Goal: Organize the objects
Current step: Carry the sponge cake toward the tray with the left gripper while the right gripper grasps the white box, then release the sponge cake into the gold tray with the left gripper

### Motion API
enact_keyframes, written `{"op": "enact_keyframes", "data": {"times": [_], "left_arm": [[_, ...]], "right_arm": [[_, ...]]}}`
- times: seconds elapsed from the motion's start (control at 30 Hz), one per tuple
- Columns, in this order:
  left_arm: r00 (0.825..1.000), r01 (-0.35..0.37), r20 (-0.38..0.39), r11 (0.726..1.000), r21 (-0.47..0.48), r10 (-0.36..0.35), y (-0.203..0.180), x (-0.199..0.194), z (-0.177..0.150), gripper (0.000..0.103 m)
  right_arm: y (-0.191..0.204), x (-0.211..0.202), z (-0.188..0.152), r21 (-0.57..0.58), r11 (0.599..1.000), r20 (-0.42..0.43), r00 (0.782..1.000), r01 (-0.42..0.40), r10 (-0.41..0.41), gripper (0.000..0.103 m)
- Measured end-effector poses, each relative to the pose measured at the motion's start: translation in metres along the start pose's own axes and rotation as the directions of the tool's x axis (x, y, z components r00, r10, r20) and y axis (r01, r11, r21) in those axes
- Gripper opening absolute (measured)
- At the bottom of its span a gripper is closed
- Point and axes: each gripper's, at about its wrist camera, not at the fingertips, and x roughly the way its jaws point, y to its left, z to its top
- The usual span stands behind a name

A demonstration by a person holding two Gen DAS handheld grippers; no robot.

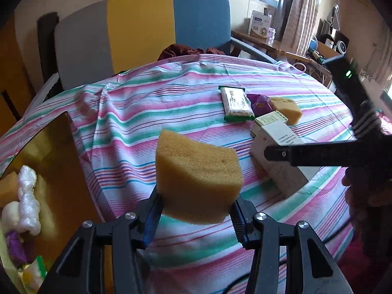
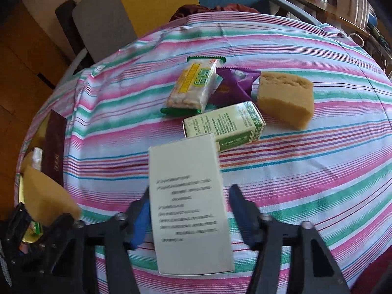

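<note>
My left gripper [image 1: 196, 208] is shut on a yellow sponge [image 1: 198, 174] and holds it above the striped tablecloth [image 1: 137, 127]; the sponge also shows at the left of the right wrist view [image 2: 46, 203]. My right gripper [image 2: 188, 210] is open around a white box [image 2: 189, 205] with printed text that lies on the cloth; the left finger [image 2: 140, 216] touches it, the right stands apart. The box also shows in the left wrist view [image 1: 276, 156]. Beyond lie a green box [image 2: 225, 125], a green snack packet [image 2: 193, 85], a purple packet [image 2: 232, 83] and a second sponge [image 2: 286, 98].
A gold tray [image 1: 56, 161] at the table's left edge holds a sponge piece, white wrapped items and packets. A dark brown box [image 2: 55, 147] lies by it. A grey, yellow and blue chair [image 1: 147, 29] stands behind the table. A black device [image 1: 343, 71] is far right.
</note>
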Motion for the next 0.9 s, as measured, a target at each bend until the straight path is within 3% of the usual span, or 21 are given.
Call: {"op": "enact_keyframes", "data": {"times": [0.23,0.4,0.47,0.57,0.63,0.7,0.77,0.9], "left_arm": [[0.998,-0.027,0.055,0.996,-0.09,0.032,0.043,-0.04,-0.01,0.051],[0.991,-0.099,0.069,0.972,-0.214,0.116,0.104,-0.071,-0.031,0.052],[0.986,-0.134,0.061,0.951,-0.28,0.157,0.133,-0.081,-0.041,0.051],[0.974,-0.191,0.036,0.894,-0.405,0.224,0.186,-0.101,-0.064,0.052],[0.962,-0.23,0.022,0.857,-0.462,0.271,0.215,-0.115,-0.08,0.051],[0.957,-0.243,0.021,0.837,-0.491,0.291,0.234,-0.125,-0.096,0.051],[0.954,-0.247,0.024,0.832,-0.497,0.298,0.244,-0.13,-0.11,0.052],[0.962,-0.24,0.001,0.85,-0.47,0.272,0.241,-0.125,-0.127,0.052]], "right_arm": [[0.007,0.002,-0.005,-0.063,0.997,0.008,0.999,0.054,-0.053,0.051],[0.009,0.0,-0.005,-0.084,0.994,0.015,0.997,0.075,-0.074,0.051],[0.012,0.001,-0.006,-0.095,0.992,0.02,0.996,0.087,-0.085,0.05],[0.011,0.0,-0.006,-0.094,0.992,0.024,0.996,0.088,-0.086,0.05],[0.013,0.0,-0.007,-0.1,0.991,0.028,0.995,0.093,-0.091,0.05],[0.016,0.001,-0.007,-0.111,0.989,0.033,0.995,0.1,-0.097,0.05],[0.017,0.001,-0.008,-0.121,0.987,0.035,0.994,0.106,-0.102,0.05],[0.019,0.002,-0.01,-0.125,0.986,0.042,0.993,0.113,-0.109,0.05]]}}
